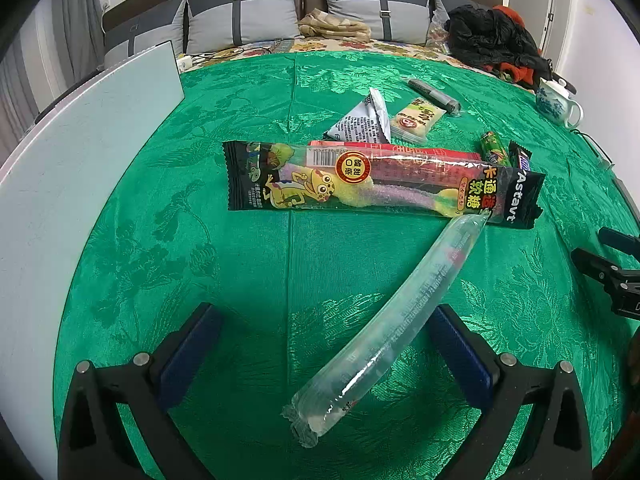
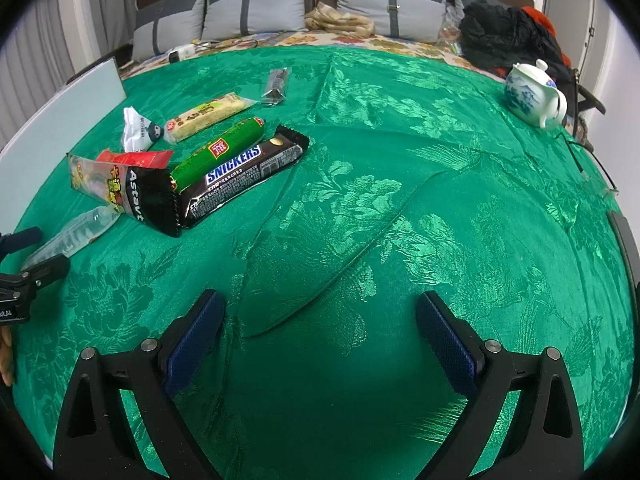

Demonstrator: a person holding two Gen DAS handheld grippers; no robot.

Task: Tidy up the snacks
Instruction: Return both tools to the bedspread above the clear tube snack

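Several snacks lie on a green tablecloth (image 1: 240, 280). In the left wrist view my left gripper (image 1: 324, 324) is open around a clear jelly tube (image 1: 392, 328), which lies slanted between the fingers, its far tip touching a long gummy candy pack (image 1: 380, 184). Behind it lie a red pack (image 1: 400, 150), a white pouch (image 1: 364, 120), a yellow cracker pack (image 1: 418, 118) and a dark bar (image 1: 434, 96). In the right wrist view my right gripper (image 2: 320, 320) is open and empty over bare cloth. A Snickers bar (image 2: 244, 176) and a green sausage (image 2: 220, 154) lie to its far left.
A white board (image 1: 80, 160) stands along the table's left edge. A blue-and-white teapot (image 2: 534, 94) stands at the far right. A bed with grey pillows (image 1: 240, 16) and dark clothes (image 1: 492, 36) lies behind the table. A cable (image 2: 592, 160) runs at the right edge.
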